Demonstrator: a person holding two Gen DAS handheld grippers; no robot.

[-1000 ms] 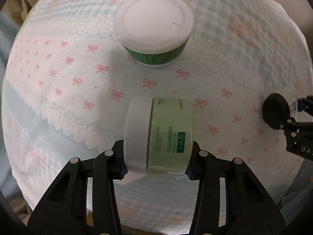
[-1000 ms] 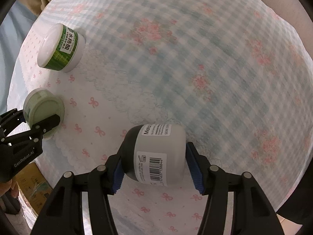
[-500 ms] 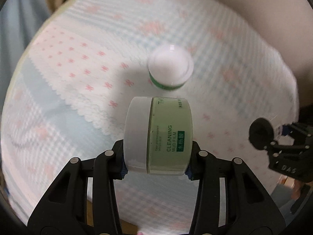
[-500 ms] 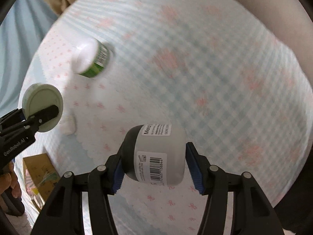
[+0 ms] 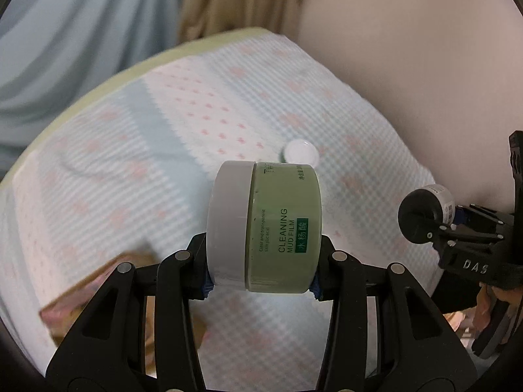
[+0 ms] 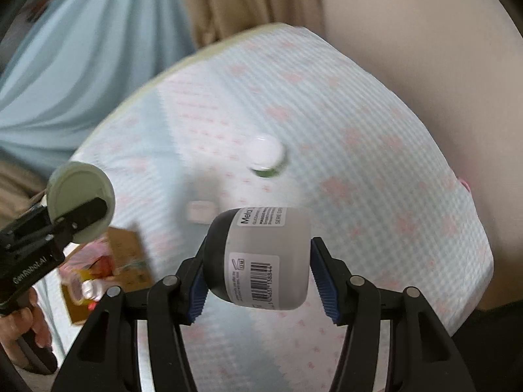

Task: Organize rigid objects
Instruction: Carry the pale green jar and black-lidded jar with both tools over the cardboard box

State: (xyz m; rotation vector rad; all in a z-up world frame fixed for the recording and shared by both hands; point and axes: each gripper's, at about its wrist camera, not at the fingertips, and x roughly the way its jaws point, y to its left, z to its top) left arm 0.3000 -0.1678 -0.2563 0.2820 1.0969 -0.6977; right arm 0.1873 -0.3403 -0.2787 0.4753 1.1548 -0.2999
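currently: both jars are up in the air, well above the cloth; the step in hand looks like carrying them to a spot to set down.
left gripper (image 5: 263,272): closed on the green jar (image 5: 282,225), pads on its lid end and base end, jar lying sideways between the fingers, white lid toward your left.
right gripper (image 6: 261,285): closed on the grey jar (image 6: 266,261), also sideways, black cap to the left, barcode label facing the camera; blue pads press both ends.
third jar (image 5: 300,153): white lid, green band, standing alone on the cloth (image 5: 183,137), well apart from both tools.
small white piece (image 6: 201,210): on the cloth near the grey jar's line of sight; too blurred to name.
box (image 6: 108,274): brown, with coloured packets, low at the left past the cloth's edge.
carry advice: keep your squeeze even; both jars are smooth and round, held end to end, so they could pivot or slip if you ease off.
placing advice: you would likely do well to roll each wrist so the jar base faces down before lowering.
spacing: keep the two tools apart while you lower; set one jar, then the other.
release: open only once the base sits flat.
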